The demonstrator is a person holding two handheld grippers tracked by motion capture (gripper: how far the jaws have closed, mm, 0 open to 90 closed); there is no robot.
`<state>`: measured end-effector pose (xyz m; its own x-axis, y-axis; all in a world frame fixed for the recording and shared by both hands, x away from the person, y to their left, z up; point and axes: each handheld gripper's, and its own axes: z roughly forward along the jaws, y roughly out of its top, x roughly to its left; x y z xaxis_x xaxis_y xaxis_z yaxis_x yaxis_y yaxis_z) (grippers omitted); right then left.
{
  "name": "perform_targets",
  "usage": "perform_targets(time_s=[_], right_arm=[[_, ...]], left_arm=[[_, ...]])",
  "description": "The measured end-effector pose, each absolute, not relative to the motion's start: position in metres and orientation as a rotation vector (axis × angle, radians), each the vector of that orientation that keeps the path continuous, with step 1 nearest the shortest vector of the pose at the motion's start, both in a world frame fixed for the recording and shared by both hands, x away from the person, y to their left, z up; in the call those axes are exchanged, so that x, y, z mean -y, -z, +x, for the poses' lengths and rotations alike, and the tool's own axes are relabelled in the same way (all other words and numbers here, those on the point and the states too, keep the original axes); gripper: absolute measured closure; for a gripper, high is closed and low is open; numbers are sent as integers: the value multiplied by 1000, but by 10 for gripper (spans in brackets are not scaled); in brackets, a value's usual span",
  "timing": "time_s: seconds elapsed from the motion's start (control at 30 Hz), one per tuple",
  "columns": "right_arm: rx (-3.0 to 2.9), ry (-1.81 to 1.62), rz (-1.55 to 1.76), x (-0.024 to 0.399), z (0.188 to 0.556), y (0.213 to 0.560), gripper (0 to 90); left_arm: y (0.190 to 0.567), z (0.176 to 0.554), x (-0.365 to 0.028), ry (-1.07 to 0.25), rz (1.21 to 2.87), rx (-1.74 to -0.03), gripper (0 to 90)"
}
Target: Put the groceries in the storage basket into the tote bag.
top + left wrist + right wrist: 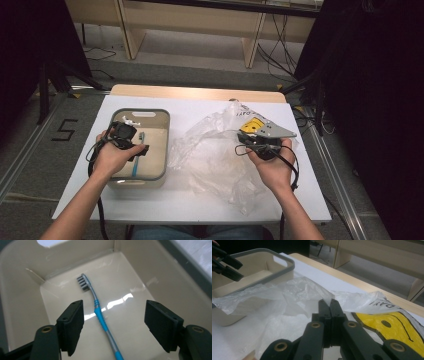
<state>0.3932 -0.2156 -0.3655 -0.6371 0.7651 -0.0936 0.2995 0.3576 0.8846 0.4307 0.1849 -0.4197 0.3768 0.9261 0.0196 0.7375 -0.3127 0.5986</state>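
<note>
The left gripper (113,322) is hanging open over the toothbrush (100,315) lying loose in the bin (162,150), while the right gripper (329,307) is pinching the plastic bag (215,150) shut-jawed, leaving bagging undone.

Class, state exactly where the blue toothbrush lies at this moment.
The blue toothbrush lies flat on the floor of the beige bin, at the table's left in the high view, beneath the open left gripper.
</note>
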Motion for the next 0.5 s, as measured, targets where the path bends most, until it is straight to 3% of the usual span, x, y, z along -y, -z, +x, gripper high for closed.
perform_targets(time_s=[0.5], right_arm=[[-2134,-1223,921,214,393,367,900]], left_arm=[[437,458,-184,-423,2200,-1538,341]])
